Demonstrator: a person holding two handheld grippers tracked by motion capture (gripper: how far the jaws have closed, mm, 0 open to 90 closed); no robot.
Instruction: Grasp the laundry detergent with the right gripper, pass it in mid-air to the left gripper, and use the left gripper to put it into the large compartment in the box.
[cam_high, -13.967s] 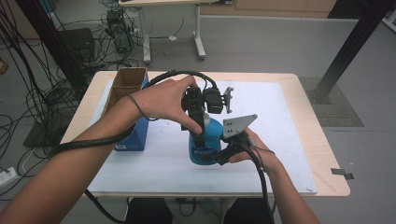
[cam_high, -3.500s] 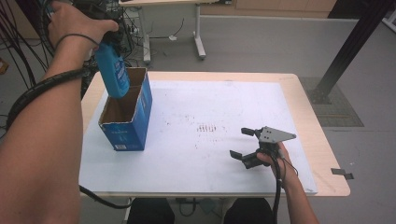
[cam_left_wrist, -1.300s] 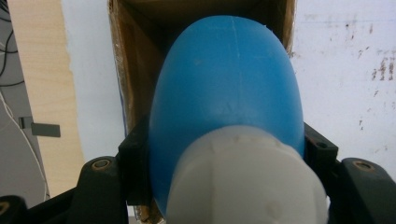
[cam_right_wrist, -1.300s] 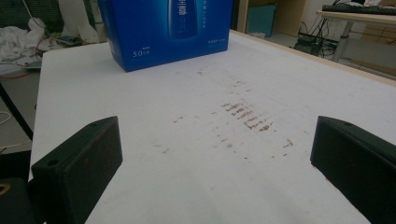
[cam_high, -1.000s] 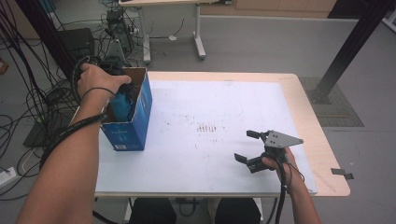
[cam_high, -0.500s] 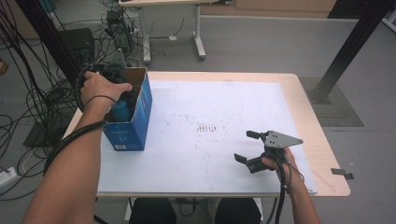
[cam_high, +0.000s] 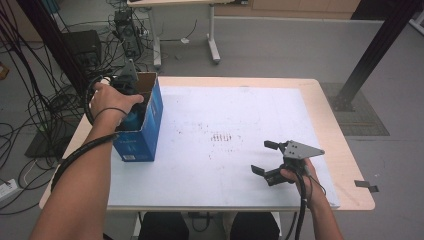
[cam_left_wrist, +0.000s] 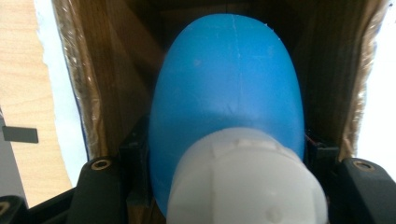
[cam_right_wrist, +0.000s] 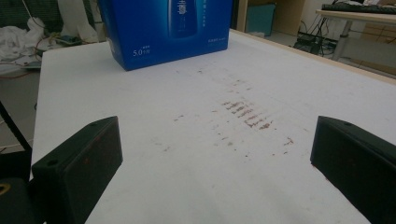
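A blue bottle (cam_left_wrist: 229, 88) with a white cap (cam_left_wrist: 243, 182) sits low inside an open blue carton (cam_high: 142, 137) with brown cardboard walls, at the table's left edge. My left gripper (cam_left_wrist: 229, 147) reaches down into the carton, its jaws shut on the bottle's shoulders just below the cap. In the high view the hand covers most of the gripper, and a strip of the bottle (cam_high: 134, 119) shows beside it. My right gripper (cam_high: 264, 157) rests at the front right of the white mat (cam_high: 240, 105), jaws wide apart with nothing between them. It faces the carton (cam_right_wrist: 168, 28).
Reddish smudges (cam_high: 225, 136) mark the mat's middle. The wooden tabletop (cam_high: 345, 150) rims the mat. Cables (cam_high: 35, 115) lie on the floor at left, another desk (cam_high: 200, 20) stands behind, and a black post (cam_high: 370, 55) rises at the right.
My left hand has sunk with the bottle, which now sits deeper in the carton. The right gripper has stayed in place.
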